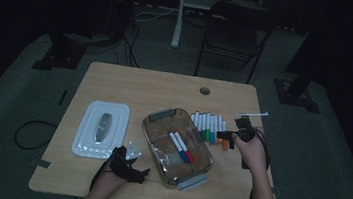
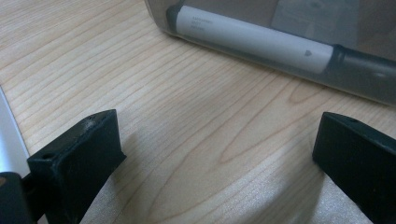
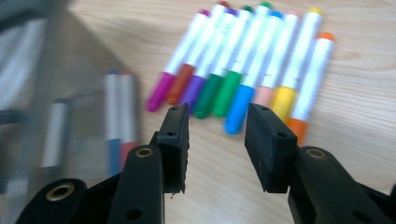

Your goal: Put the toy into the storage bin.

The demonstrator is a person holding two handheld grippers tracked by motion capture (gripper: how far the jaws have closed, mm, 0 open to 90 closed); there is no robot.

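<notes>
Beside the box [image 1: 177,147], on its far-right side, a row of markers [image 1: 208,127] lies on the table [image 1: 131,82], caps toward the person. Right gripper [image 1: 224,135] hangs just over the near end of that row, jaws apart with nothing between them; in the right gripper view its jaws [image 3: 217,140] frame bare wood just short of the blue and green caps, the markers [image 3: 243,60] fanned beyond and the box wall [image 3: 56,70] blurred to the left. Inside the box lie two markers, one blue-capped [image 1: 177,147] and one red-capped [image 1: 184,147], side by side and touching. Left of the box rests a white lid [image 1: 102,129], flat on the table. Left gripper [image 1: 132,170] sits low at the box's near-left corner, between lid and box, jaws wide apart and empty; the left gripper view shows its jaws [image 2: 215,154] over bare wood, the box wall [image 2: 280,42] ahead with a marker barrel seen through it.
</notes>
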